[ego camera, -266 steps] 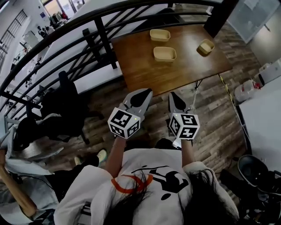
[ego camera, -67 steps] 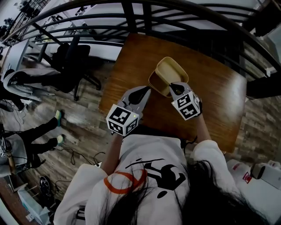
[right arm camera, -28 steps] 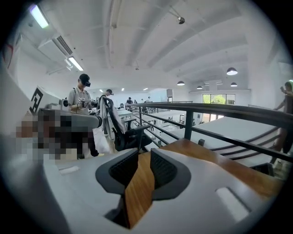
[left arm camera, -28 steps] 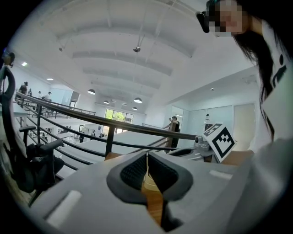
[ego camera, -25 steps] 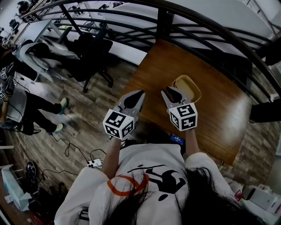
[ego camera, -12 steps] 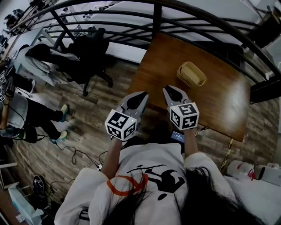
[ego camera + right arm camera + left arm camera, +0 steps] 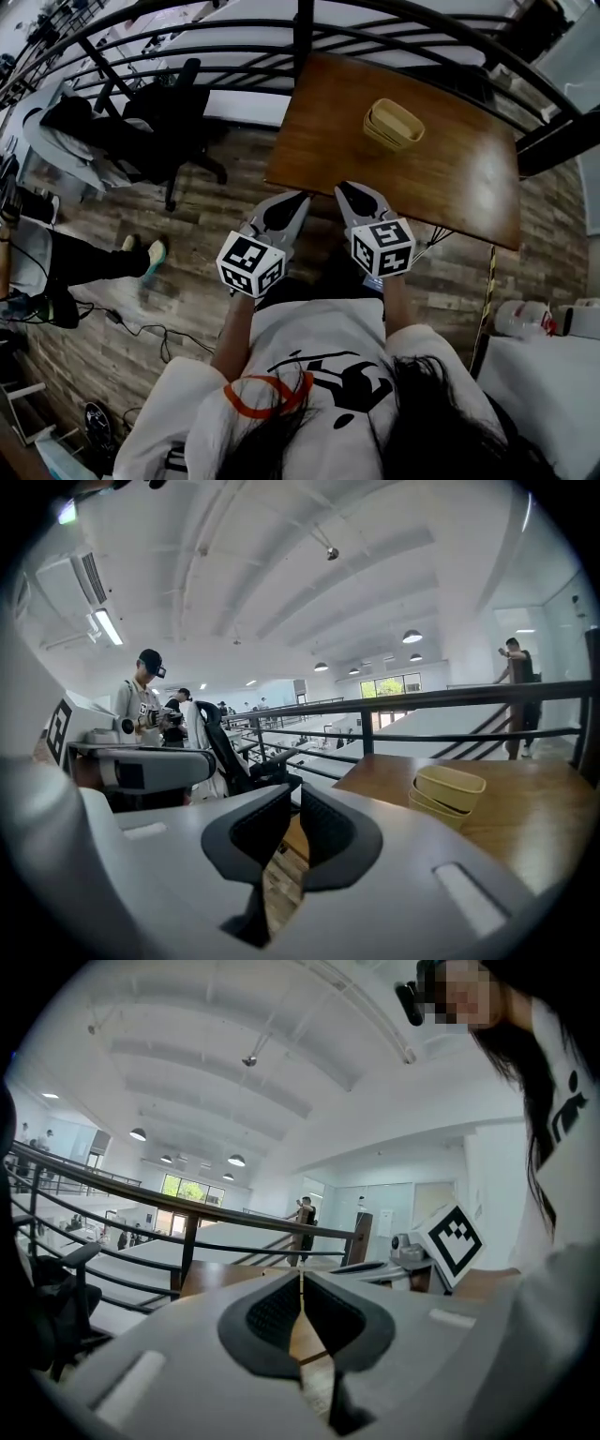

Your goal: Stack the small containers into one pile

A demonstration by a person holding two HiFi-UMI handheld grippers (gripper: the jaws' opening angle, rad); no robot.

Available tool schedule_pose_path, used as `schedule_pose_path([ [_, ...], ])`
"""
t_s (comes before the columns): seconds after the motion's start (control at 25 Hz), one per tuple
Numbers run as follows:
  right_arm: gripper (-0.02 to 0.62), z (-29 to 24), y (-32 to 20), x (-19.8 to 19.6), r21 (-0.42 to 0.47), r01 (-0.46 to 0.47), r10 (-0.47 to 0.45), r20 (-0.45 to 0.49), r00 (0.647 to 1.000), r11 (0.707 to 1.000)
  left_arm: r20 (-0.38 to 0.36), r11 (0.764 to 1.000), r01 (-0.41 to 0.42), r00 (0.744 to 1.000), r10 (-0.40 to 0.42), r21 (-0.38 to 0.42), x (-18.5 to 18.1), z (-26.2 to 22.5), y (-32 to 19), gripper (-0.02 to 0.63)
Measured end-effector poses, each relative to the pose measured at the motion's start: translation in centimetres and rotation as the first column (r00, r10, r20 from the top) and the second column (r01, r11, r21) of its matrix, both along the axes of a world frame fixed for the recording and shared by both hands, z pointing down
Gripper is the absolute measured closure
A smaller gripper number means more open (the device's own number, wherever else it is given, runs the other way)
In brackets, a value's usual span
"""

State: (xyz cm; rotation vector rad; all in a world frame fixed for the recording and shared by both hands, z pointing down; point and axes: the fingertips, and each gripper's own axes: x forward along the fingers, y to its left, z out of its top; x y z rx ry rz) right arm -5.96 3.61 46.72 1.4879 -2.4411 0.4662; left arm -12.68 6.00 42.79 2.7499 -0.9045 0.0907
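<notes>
left gripper [image 7: 296, 199] fingers [image 7: 272, 1312] together | right gripper [image 7: 343, 190] barely parted | side by side

The head view is dim and muddy, its railing [image 7: 302, 28] bowed by fisheye at 12 o'clock. Both gripper views are bright, lit by ceiling lamps [image 7: 236, 1160] and windows [image 7: 190, 1188] toward 10 o'clock. All 4 corners vignette black. The left gripper [image 7: 301, 1274] and right gripper [image 7: 295, 787] smear soft at 6 o'clock.
</notes>
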Motion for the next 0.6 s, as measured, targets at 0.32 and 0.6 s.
schedule_pose_path([
  [0.32, 0.556, -0.1, 3.5, 0.5, -0.002, -0.059, 0.059, 0.027, 0.998, 0.998, -0.004, 0.998, -0.063, 0.998, 0.063, 0.013, 0.9, -0.2, 3.0, 0.606],
  [0.6, 0.567, -0.2, 3.9, 0.0, 0.006, -0.080, 0.079, 0.023, 0.997, 0.997, 0.004, 0.996, -0.091, 0.996, 0.091, 0.016, 0.5, -0.1, 3.3, 0.606],
])
